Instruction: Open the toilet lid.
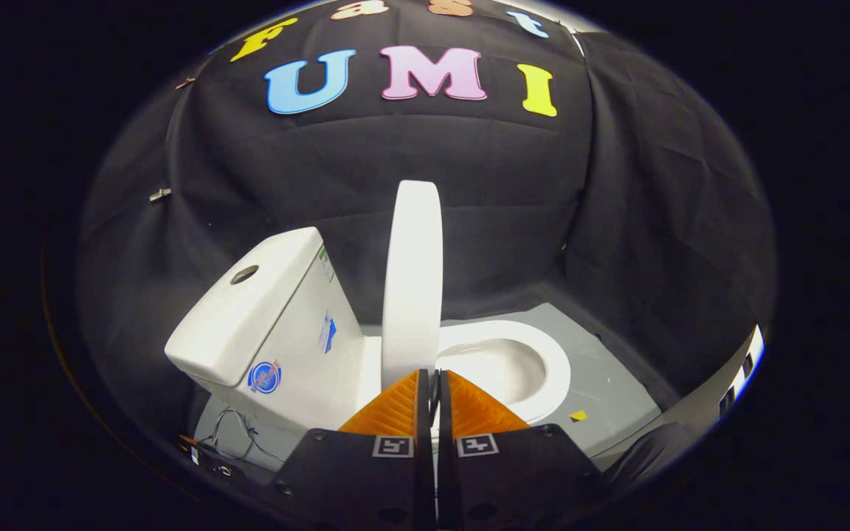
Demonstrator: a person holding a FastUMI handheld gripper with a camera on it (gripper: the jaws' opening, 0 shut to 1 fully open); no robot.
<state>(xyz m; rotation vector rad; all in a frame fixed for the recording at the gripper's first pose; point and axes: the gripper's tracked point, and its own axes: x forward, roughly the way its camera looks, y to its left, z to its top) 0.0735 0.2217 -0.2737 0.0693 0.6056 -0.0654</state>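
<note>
Glossy, smooth white ceramic on the toilet tank [248, 317] and bowl rim [543, 354]; the raised lid [412, 280] looks smooth plastic. Wall cloth [469, 192] is matt, creased. Floor [602, 391] matt grey.

The gripper [434, 383] has ribbed finger pads [395, 409], jaws nearly together at the lid's lower edge.

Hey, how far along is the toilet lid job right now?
Mostly done: the lid stands raised on edge, nearly upright, and the bowl beside it lies open. In hand: the gripper has its fingers nearly together at the lid's lower edge; whether they pinch it I cannot tell. Left: the lid does not yet lean on the tank, so a last push back, then let go.
</note>
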